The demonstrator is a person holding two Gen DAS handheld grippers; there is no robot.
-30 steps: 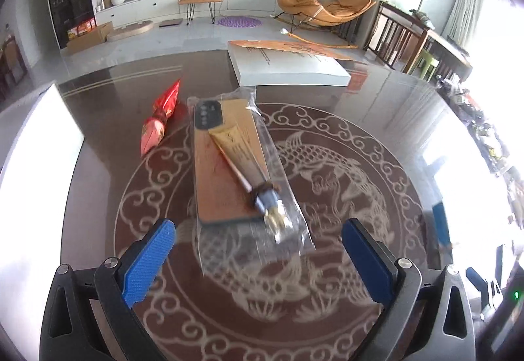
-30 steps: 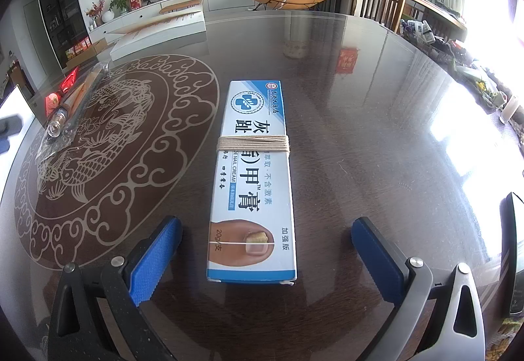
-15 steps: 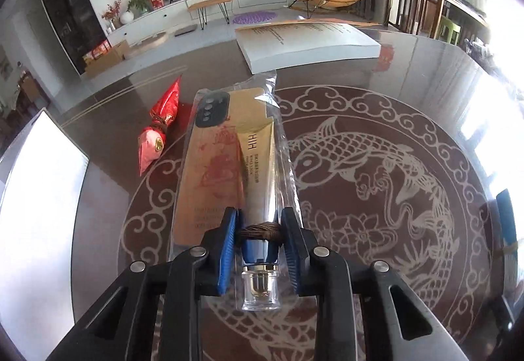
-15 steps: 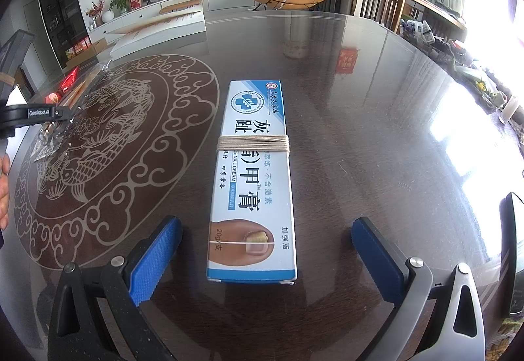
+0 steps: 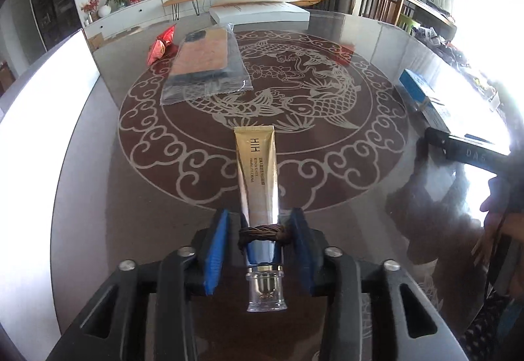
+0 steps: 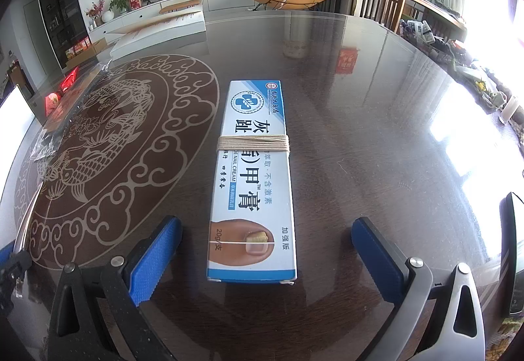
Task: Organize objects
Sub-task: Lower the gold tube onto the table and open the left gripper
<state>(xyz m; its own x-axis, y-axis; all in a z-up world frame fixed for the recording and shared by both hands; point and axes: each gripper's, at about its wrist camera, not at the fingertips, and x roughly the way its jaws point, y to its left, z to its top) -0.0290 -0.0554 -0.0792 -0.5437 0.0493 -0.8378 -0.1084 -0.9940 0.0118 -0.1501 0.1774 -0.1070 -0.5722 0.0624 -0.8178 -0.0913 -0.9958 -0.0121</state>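
both wrist views look low across the shared table (image 5: 98,184)

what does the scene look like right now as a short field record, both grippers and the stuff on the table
left gripper: jaws shut on the gold cream tube, gripped near its cap end at a brown cord wrap
tube cap: clear, pointing toward the camera
right gripper: jaws open, straddling the near end of the nail cream box
nail cream box: flat on the table, tan string wound around its middle
plastic bag: on the koi pattern, phone case inside
red packet: left of the bag
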